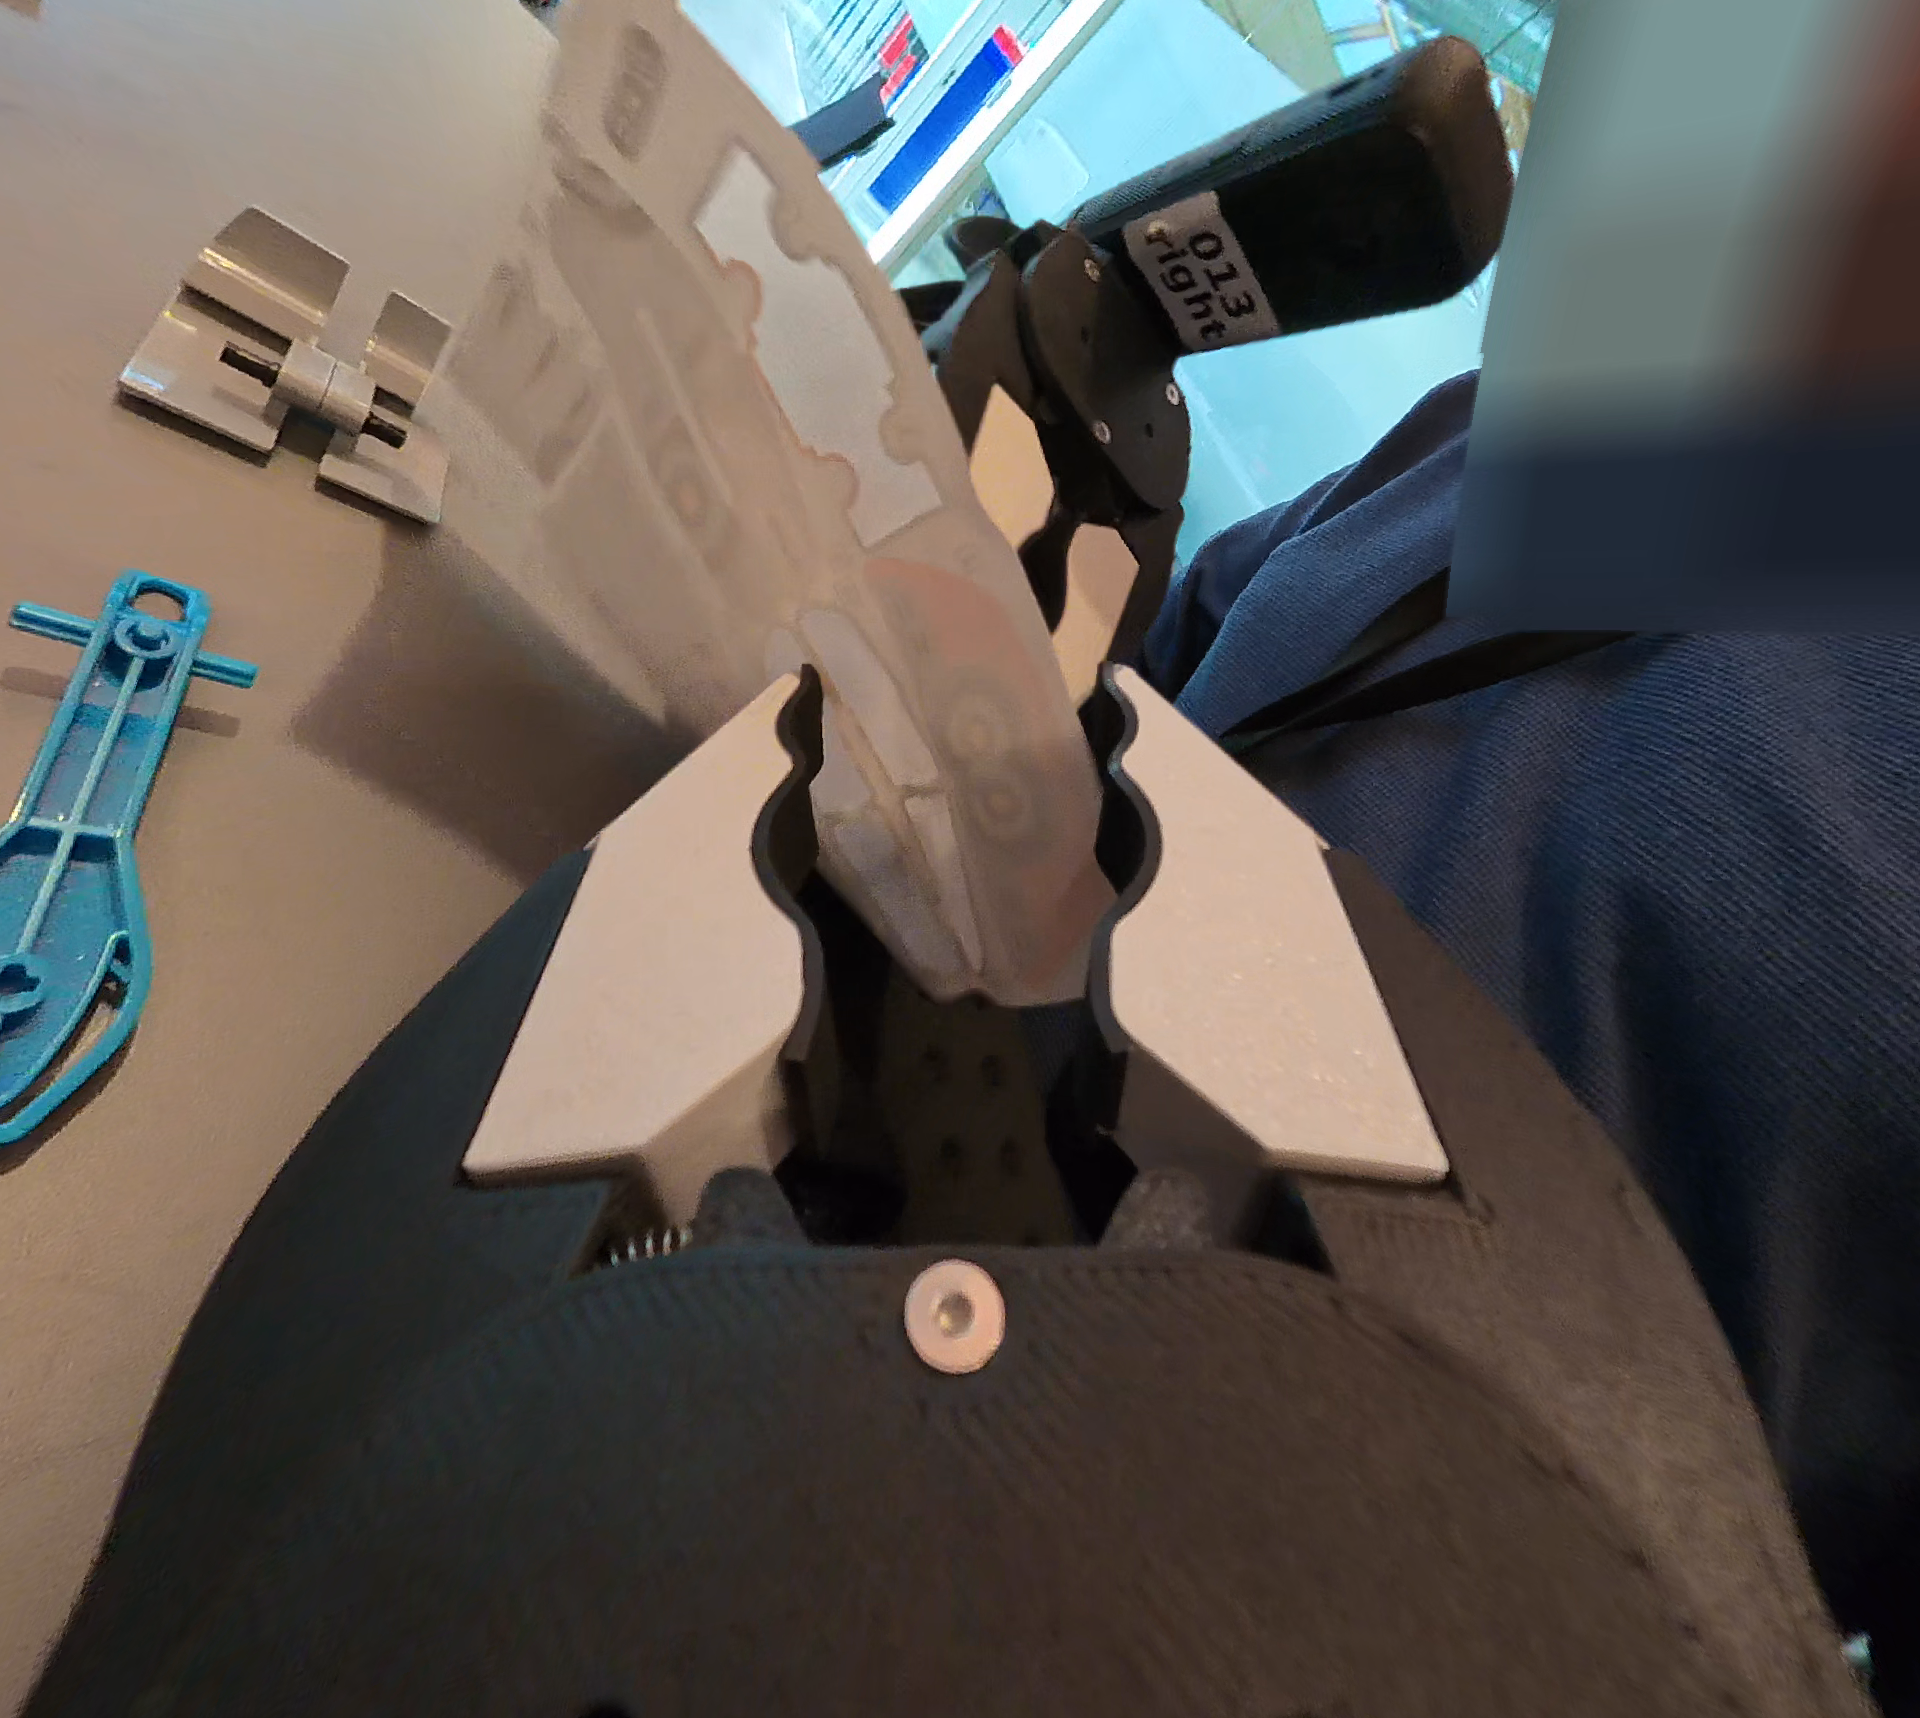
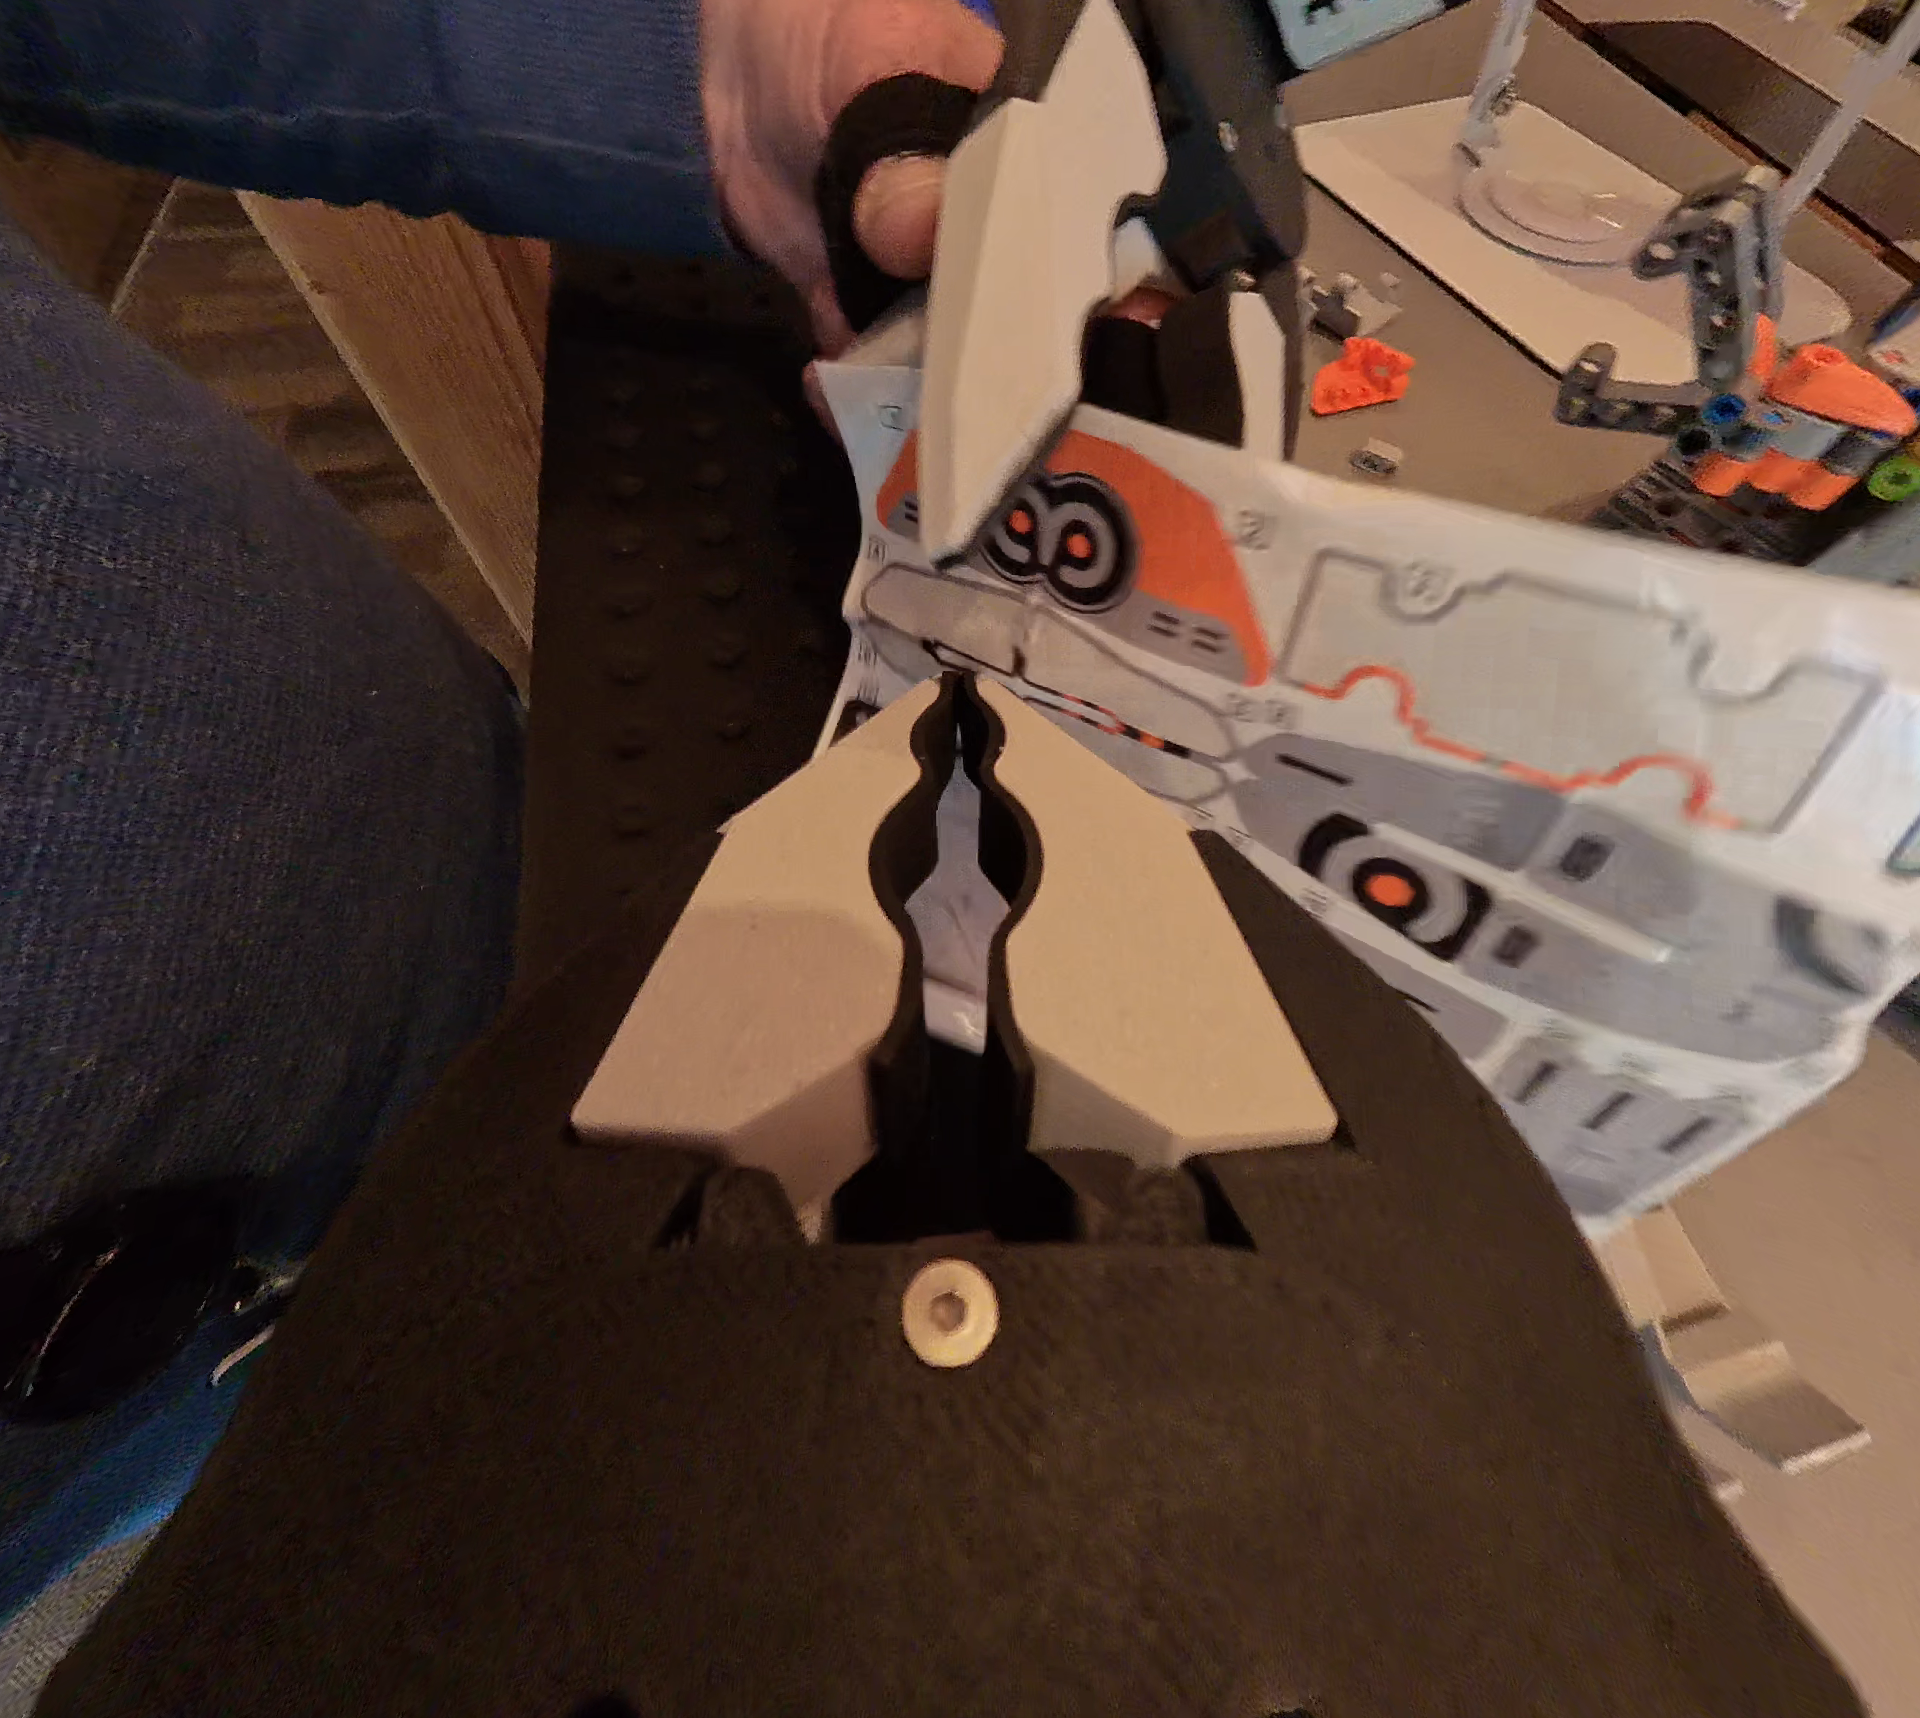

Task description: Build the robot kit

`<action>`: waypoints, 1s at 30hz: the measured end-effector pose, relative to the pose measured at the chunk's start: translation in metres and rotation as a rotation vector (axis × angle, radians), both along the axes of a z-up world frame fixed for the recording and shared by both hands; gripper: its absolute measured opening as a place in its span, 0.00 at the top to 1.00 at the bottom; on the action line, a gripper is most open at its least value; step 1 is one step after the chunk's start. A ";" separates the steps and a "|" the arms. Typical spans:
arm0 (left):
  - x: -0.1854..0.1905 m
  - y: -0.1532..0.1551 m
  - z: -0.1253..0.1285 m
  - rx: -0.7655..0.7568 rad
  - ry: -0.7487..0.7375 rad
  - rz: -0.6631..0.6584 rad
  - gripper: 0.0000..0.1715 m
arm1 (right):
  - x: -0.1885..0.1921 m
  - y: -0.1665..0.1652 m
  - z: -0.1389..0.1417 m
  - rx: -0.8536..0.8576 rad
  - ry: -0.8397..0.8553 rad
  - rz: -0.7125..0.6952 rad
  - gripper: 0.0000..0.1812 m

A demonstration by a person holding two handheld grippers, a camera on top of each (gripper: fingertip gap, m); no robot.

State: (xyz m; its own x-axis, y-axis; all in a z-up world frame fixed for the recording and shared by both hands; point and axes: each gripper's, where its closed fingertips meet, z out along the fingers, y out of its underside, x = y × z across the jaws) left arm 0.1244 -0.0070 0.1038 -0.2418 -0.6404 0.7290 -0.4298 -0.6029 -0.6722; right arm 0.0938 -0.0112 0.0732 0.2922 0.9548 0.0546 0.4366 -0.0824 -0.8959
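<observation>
A thin sticker sheet [image 2: 1475, 847] hangs in the air in the middle of both views, held by both claws. The left gripper [image 1: 956, 681] has its two fingers squeezed on one end of the sheet. The right gripper [image 2: 961, 692] is nearly pinched together at the tips, right at the sheet's lower edge. It looks like it nips a sticker corner, but I cannot tell for sure. The sheet looks light, bendy and easy to tear or crease, so the bare edges are the best spots to pinch. A blue plastic part [image 1: 73, 847] and a grey hinged part [image 1: 291, 380] lie at the left on the grey table [image 1: 270, 58].
</observation>
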 end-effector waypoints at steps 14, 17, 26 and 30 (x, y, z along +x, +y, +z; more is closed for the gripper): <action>0.009 0.008 -0.020 0.012 0.117 0.075 1.00 | 0.006 -0.005 -0.001 0.021 -0.027 -0.036 0.94; 0.009 0.006 -0.023 -0.029 0.151 0.104 1.00 | 0.025 -0.002 -0.003 0.036 -0.045 -0.113 0.93; 0.011 -0.009 -0.039 -0.016 0.260 -0.026 0.80 | 0.023 -0.022 -0.041 0.135 -0.304 -0.046 1.00; 0.019 -0.015 -0.044 -0.046 0.250 -0.105 0.83 | 0.023 -0.025 -0.039 0.242 -0.321 -0.043 1.00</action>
